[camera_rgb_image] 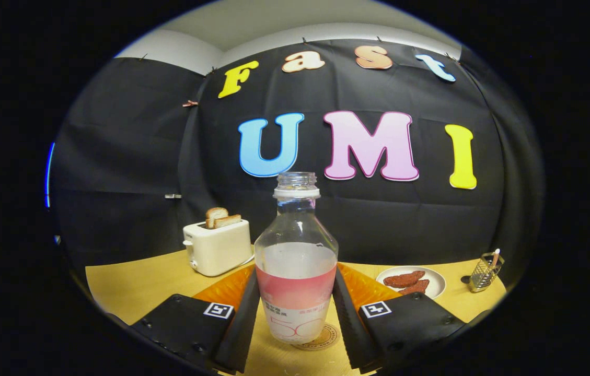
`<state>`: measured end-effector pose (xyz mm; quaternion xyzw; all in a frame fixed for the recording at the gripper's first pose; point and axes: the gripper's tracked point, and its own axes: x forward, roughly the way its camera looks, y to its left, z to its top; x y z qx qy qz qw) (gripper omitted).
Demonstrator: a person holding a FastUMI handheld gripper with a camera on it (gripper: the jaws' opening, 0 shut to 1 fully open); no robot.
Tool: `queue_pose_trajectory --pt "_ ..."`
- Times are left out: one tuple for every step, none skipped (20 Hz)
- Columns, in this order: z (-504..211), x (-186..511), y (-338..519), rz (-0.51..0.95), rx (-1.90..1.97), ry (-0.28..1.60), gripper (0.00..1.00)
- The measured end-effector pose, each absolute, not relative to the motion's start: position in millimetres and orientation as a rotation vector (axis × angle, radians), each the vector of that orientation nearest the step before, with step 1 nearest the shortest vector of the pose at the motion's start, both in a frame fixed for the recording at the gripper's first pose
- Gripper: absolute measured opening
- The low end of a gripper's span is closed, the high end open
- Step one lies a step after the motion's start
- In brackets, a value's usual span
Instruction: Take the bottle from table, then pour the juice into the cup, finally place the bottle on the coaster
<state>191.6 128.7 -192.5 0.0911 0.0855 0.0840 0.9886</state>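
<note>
A clear uncapped bottle with a pink label and pale juice up to about its shoulder stands upright between my fingers. Its base rests on a round brown coaster on the wooden table; part of the coaster's rim shows at the bottle's right foot. My gripper is shut on the bottle, with one finger pressed against each side of the label.
A white toaster with two slices of bread stands beyond the fingers to the left. To the right are a white plate with sausages and a small wire holder. The black cloth wall closes off the back.
</note>
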Motion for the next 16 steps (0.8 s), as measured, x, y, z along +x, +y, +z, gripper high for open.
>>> queue_pose_trajectory --pt "-204 197 123 0.153 0.183 0.181 0.73" --pt "-217 202 120 0.143 0.188 0.194 0.73" --pt "-231 206 120 0.139 0.2 0.21 0.73" --pt "-244 210 120 0.136 0.211 0.226 0.74" --pt "-255 213 119 0.131 0.216 0.24 0.74" --pt "-263 217 118 0.128 0.217 0.246 0.74" --pt "-268 219 119 0.126 0.219 0.248 0.74" --pt "-271 221 120 0.123 0.225 0.247 0.74" --pt "-275 223 121 0.121 0.231 0.246 0.74" --pt "-279 226 121 0.117 0.235 0.248 0.74" --pt "-282 228 121 0.114 0.238 0.247 0.74" --pt "-285 230 121 0.111 0.238 0.249 0.74" --pt "-288 231 120 0.105 0.234 0.252 0.75" --pt "-290 232 119 0.102 0.23 0.255 0.75" --pt "-292 231 120 0.1 0.231 0.26 0.75" --pt "-294 231 122 0.104 0.234 0.265 0.75"
